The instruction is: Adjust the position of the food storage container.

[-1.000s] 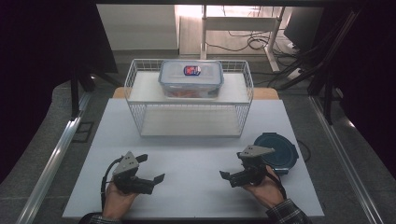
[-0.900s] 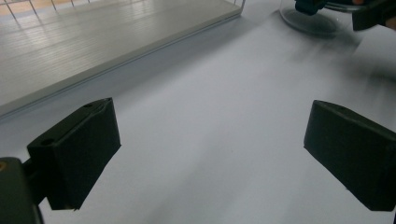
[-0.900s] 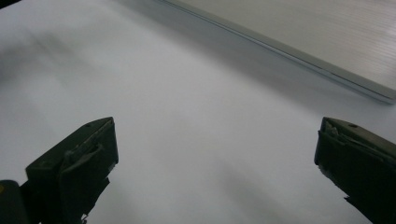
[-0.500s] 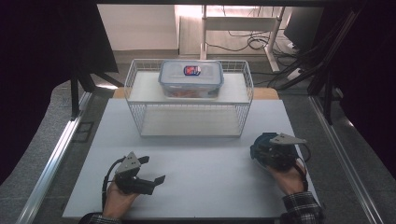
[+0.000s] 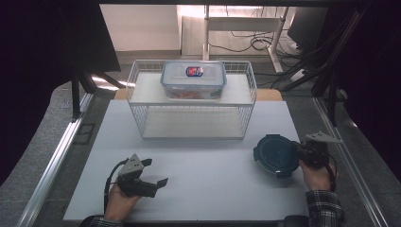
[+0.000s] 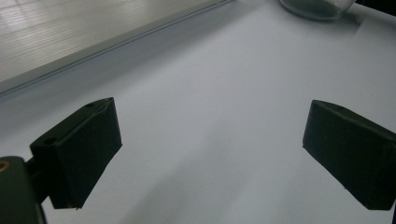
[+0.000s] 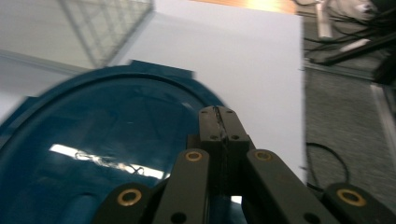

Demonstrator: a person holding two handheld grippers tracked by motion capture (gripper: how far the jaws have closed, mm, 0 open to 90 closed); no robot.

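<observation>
The right gripper (image 7: 219, 122), jaws just closed together with nothing between them, hovers at the round blue container's (image 5: 275, 154) rim and could knock it sideways, while the left gripper (image 5: 152, 171) rests wide open.

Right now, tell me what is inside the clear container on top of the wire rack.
Through the clear container's wall something orange-red shows at the bottom. Its lid, bearing a red and blue label, covers the rest, so the contents cannot be identified. It sits on the wire rack.
</observation>
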